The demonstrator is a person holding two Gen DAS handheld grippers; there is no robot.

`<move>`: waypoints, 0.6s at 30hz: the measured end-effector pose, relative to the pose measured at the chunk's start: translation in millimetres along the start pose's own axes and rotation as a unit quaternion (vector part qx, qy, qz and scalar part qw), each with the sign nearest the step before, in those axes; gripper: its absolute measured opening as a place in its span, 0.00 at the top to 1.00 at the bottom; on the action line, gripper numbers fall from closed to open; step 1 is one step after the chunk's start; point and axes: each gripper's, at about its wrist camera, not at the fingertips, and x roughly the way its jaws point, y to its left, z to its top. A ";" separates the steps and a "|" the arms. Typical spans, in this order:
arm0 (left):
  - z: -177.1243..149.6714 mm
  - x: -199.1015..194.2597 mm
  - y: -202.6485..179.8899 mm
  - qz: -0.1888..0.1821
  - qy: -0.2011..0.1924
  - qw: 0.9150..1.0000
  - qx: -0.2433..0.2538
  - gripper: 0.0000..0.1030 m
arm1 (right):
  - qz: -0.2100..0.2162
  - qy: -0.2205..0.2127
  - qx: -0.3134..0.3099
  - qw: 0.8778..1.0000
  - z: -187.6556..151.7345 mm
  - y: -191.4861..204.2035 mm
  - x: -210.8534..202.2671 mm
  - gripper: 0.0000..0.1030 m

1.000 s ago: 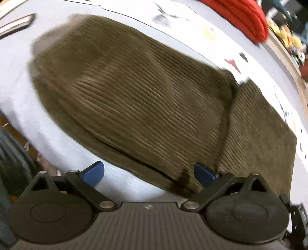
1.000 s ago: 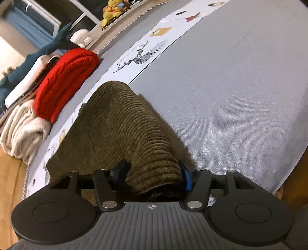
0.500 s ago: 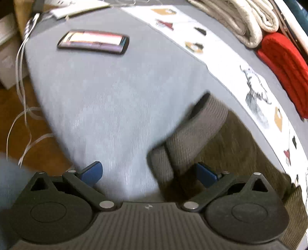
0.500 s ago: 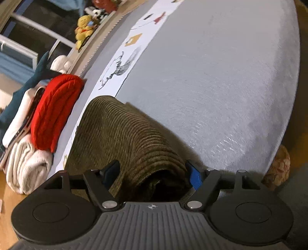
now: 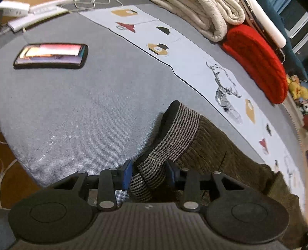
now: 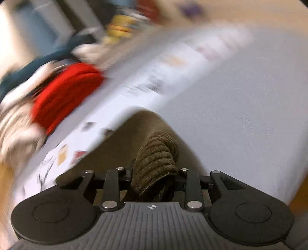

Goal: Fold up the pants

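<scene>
The olive-brown corduroy pants (image 5: 221,146) lie on the grey bed cover, stretching off to the right. Their striped ribbed waistband (image 5: 173,138) is bunched up and sits between my left gripper's blue pads. My left gripper (image 5: 149,174) is shut on that waistband. In the right wrist view my right gripper (image 6: 154,177) is shut on a bunched fold of the pants (image 6: 156,159), with more of the fabric spread beyond it. That view is blurred by motion.
A phone (image 5: 52,55) lies on the cover at far left. A white printed runner (image 5: 192,57) crosses the bed. Folded cream blankets (image 5: 207,17) and a red knit (image 5: 256,59) sit behind it. The bed edge is near at lower left.
My left gripper swung to the waistband end and closed on it; it was open before. My right gripper keeps its hold and is moving fast, with its jaws closer together on the fabric.
</scene>
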 end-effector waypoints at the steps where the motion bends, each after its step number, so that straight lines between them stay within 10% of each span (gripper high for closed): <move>1: 2.3 -0.8 3.8 -0.011 0.005 1.000 -0.003 0.59 | 0.010 -0.015 -0.051 0.999 2.3 28.5 -6.4 0.70; 5: 11.9 -9.8 25.8 -0.052 0.022 0.998 -0.018 0.58 | 0.081 -0.066 -0.260 0.960 -30.9 161.5 -26.8 0.70; 9: 30.0 -34.7 60.9 -0.028 -0.029 0.998 -0.045 0.12 | 0.181 -0.078 -0.399 0.895 -115.0 273.3 -37.5 0.70; 13: 43.4 -52.0 89.1 0.006 -0.071 0.996 -0.055 0.07 | 0.305 0.007 -0.465 0.831 -204.5 344.0 -29.4 0.70; 18: 46.8 -38.7 107.7 -0.009 -0.034 0.996 -0.086 0.07 | 0.325 0.004 -0.468 0.822 -235.5 350.0 -21.7 0.60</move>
